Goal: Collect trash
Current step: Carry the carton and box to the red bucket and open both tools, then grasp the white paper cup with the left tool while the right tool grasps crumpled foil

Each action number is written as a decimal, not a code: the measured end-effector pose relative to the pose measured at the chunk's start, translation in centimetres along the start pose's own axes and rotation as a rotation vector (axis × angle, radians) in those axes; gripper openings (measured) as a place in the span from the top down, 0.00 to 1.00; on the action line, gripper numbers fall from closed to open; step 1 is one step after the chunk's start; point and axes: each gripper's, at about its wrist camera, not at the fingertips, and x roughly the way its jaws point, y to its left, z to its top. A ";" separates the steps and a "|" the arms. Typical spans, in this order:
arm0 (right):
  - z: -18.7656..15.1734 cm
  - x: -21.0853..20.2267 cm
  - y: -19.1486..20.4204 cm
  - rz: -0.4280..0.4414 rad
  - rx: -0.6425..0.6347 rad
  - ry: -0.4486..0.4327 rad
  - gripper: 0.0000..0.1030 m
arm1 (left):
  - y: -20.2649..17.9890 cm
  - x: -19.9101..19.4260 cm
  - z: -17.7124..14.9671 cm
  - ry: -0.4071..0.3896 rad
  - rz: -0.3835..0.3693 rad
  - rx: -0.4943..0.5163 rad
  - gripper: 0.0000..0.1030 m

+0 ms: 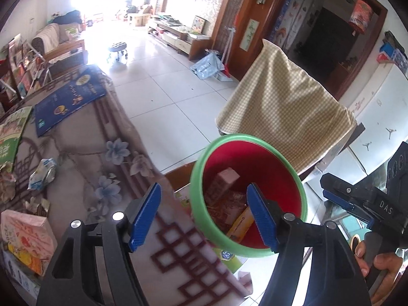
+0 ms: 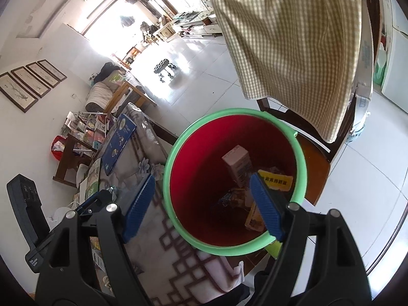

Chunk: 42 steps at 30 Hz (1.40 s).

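Both grippers open [image 1: 204, 216] [image 2: 202, 204], empty, over bin [image 2: 178, 137]

Bucket [image 2: 178, 137] mouth wide open from above, room between its walls over the boxes [image 2: 236, 164] at the bottom. Draped chair [image 2: 293, 48] crowds the far rim; blanket-covered table [image 1: 107, 178] edge touches the near side. Both tongs, left [image 1: 204, 219] and right [image 2: 201, 206], hang spread, nothing between them. Tiled floor [image 1: 165, 94] beyond is free.

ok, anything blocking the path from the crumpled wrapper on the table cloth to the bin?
Nothing visible. The crumpled wrapper lies on bare table cloth, and the bin stands open-topped past the table edge, already part-filled with boxes.
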 end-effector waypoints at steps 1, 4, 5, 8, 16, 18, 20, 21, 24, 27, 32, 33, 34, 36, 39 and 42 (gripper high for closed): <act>-0.2 0.2 0.4 0.003 -0.008 0.006 0.27 | 0.6 -0.4 -0.2 -0.004 0.006 -0.009 0.35; -1.1 1.1 2.5 0.020 -0.049 0.035 0.27 | 2.7 -1.7 -1.2 -0.014 0.030 -0.044 0.35; -1.5 1.4 3.3 0.026 -0.064 0.044 0.27 | 3.4 -2.1 -1.5 -0.018 0.039 -0.056 0.35; -2.9 2.6 6.1 0.048 -0.119 0.080 0.24 | 6.7 -3.9 -2.9 -0.036 0.075 -0.100 0.35; -9.3 7.4 14.6 0.102 -0.264 0.248 0.23 | 17.3 -8.1 -8.6 0.002 0.194 -0.210 0.35; -12.0 9.2 17.1 0.113 -0.322 0.321 0.21 | 19.9 -9.1 -10.2 0.017 0.215 -0.245 0.35; -14.9 10.8 19.3 0.114 -0.383 0.394 0.20 | 22.4 -10.0 -11.8 0.033 0.241 -0.259 0.35; -16.2 11.4 20.1 0.116 -0.404 0.425 0.20 | 23.7 -10.6 -12.8 0.044 0.256 -0.256 0.35; -20.5 13.5 22.6 0.115 -0.455 0.528 0.20 | 26.4 -12.2 -15.0 0.063 0.258 -0.235 0.35; -23.8 14.9 24.4 0.120 -0.475 0.589 0.20 | 28.5 -12.9 -16.9 0.107 0.228 -0.194 0.35; -27.8 16.8 26.1 0.106 -0.471 0.638 0.20 | 29.5 -13.4 -19.4 0.174 0.135 -0.129 0.33; -28.3 17.2 26.1 0.096 -0.464 0.642 0.20 | 29.5 -13.1 -20.0 0.195 0.115 -0.115 0.29; -28.8 17.6 26.2 0.082 -0.460 0.645 0.20 | 29.5 -12.8 -20.5 0.212 0.098 -0.114 0.28; -29.6 18.1 26.2 0.057 -0.465 0.647 0.30 | 29.4 -12.1 -21.2 0.248 0.052 -0.127 0.28; -30.2 18.0 26.3 0.029 -0.478 0.624 0.46 | 29.2 -10.7 -22.4 0.305 0.021 -0.137 0.28; -29.8 17.1 26.5 0.010 -0.471 0.568 0.49 | 29.9 -9.3 -23.2 0.362 -0.045 -0.214 0.28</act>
